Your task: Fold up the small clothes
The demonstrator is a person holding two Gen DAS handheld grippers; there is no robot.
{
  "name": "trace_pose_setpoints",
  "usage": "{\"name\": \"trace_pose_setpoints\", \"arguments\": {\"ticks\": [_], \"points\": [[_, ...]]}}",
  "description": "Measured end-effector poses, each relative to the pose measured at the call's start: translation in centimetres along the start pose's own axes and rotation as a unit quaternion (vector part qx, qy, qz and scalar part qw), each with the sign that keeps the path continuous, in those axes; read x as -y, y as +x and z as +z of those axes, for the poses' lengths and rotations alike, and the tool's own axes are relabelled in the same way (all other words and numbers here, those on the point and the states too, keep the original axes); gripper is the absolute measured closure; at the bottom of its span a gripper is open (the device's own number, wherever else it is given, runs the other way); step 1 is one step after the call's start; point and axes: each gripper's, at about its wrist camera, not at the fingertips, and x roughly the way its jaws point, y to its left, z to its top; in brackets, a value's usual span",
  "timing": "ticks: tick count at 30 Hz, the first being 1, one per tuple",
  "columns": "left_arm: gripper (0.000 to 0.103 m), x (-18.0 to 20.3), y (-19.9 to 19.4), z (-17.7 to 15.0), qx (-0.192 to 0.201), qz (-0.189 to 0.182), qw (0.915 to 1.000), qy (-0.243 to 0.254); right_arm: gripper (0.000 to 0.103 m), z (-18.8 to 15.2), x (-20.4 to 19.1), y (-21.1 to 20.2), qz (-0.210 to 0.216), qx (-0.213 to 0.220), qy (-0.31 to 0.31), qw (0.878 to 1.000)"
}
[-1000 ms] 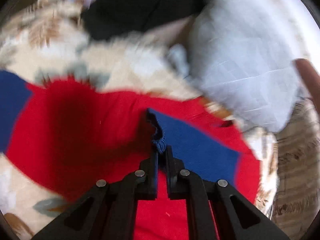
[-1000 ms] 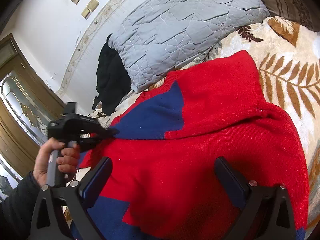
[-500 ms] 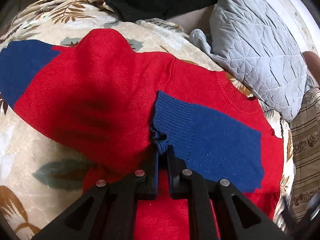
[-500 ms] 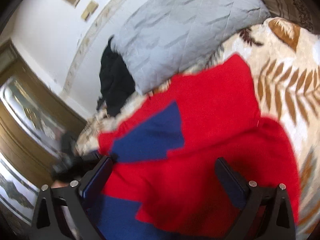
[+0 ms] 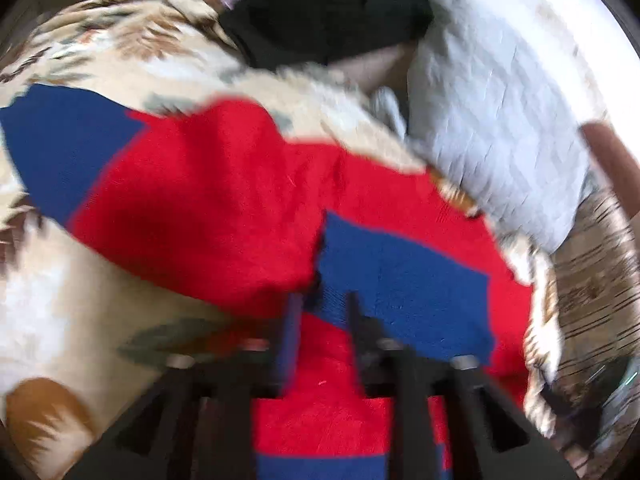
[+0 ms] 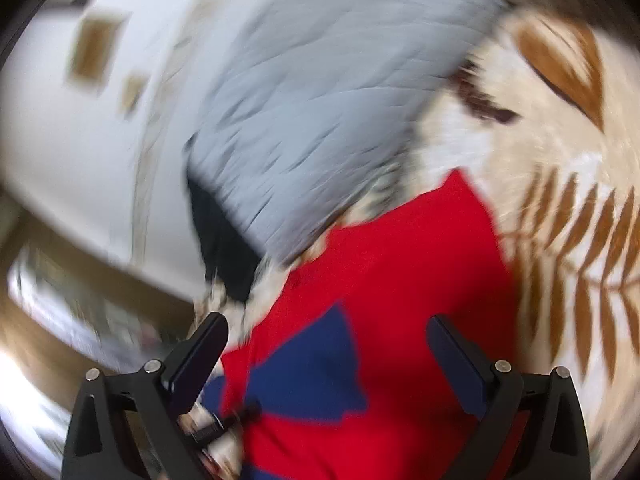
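Observation:
A red and blue knitted sweater [image 5: 224,208] lies spread on the leaf-print blanket [image 5: 60,300]. Its blue sleeve [image 5: 400,280] is folded across the red body. My left gripper [image 5: 322,314] hovers low at the sleeve's cuff. Its jaws are opening, and the cuff's edge lies loose in the gap with the pads off it. In the right wrist view the sweater [image 6: 400,280] and its blue sleeve [image 6: 312,368] lie below my right gripper [image 6: 328,340], which stands wide open with nothing between its fingers. Both views are motion-blurred.
A grey quilted pillow [image 5: 500,120] [image 6: 320,120] rests against the sweater's collar end. A black garment [image 5: 328,12] [image 6: 224,248] is heaped behind it. Striped cloth [image 5: 592,280] borders the bed's right side. The blanket [image 6: 560,200] stretches right of the sweater, below a white wall [image 6: 80,140].
The left jaws, shut on the blue cuff before, have parted and the cuff now lies on the red body. The right gripper has lifted, showing more pillow and wall.

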Motion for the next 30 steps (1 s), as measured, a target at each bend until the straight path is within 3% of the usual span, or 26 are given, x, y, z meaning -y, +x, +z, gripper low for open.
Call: {"name": "trace_pose_setpoints", "arguments": {"ticks": [1,2,4,6,9,14,17,19,21,24,27,29,30], "points": [[0.030,-1.5,-1.6,0.5,0.019,-0.003,0.9997,-0.015,0.002,-1.5,-0.8,0.3,-0.017,-0.009,-0.030,0.999],[0.028,-3.1,-3.2,1.0,0.047,0.000,0.9984,-0.031,0.002,-3.5,-1.6,0.9,-0.042,-0.020,-0.068,0.997],[0.028,-7.7,-6.1,3.0,0.092,0.022,0.9927,-0.075,0.002,-6.0,-1.6,2.0,-0.065,-0.044,-0.102,0.992],[0.028,-12.1,-7.3,5.2,0.099,0.030,0.9870,-0.123,0.002,-7.3,-1.0,2.7,-0.082,-0.061,-0.116,0.988],[0.029,-19.4,-8.0,8.4,0.114,0.049,0.9703,-0.207,0.002,-7.1,-0.9,2.5,-0.079,-0.063,-0.112,0.989],[0.029,-27.0,-6.0,10.9,0.097,0.063,0.9494,-0.292,0.002,-7.1,-1.1,2.5,-0.087,-0.064,-0.122,0.987],[0.031,-26.8,-5.7,11.4,0.106,0.070,0.9531,-0.275,0.002,-7.1,-0.7,2.5,-0.086,-0.064,-0.121,0.987],[0.058,-26.7,-5.3,11.8,0.101,0.085,0.9559,-0.262,0.002,-7.5,-1.1,3.2,-0.088,-0.065,-0.122,0.986],[0.076,-27.2,-4.8,12.2,0.089,0.110,0.9529,-0.268,0.002,-7.6,-1.2,3.3,-0.090,-0.066,-0.124,0.986],[0.093,-27.3,-4.9,12.5,0.080,0.130,0.9522,-0.265,0.001,-7.5,-1.3,3.4,-0.091,-0.065,-0.124,0.986],[0.095,-25.1,-6.1,13.0,0.092,0.163,0.9573,-0.221,0.002,-7.5,-1.3,3.4,-0.089,-0.064,-0.122,0.986],[0.097,-20.9,-8.1,13.2,0.128,0.183,0.9618,-0.158,0.002,-7.5,-1.2,3.3,-0.086,-0.063,-0.120,0.987],[0.098,-19.0,-8.9,13.1,0.141,0.172,0.9656,-0.134,0.002,-7.5,-1.1,3.3,-0.084,-0.061,-0.118,0.988]]}}
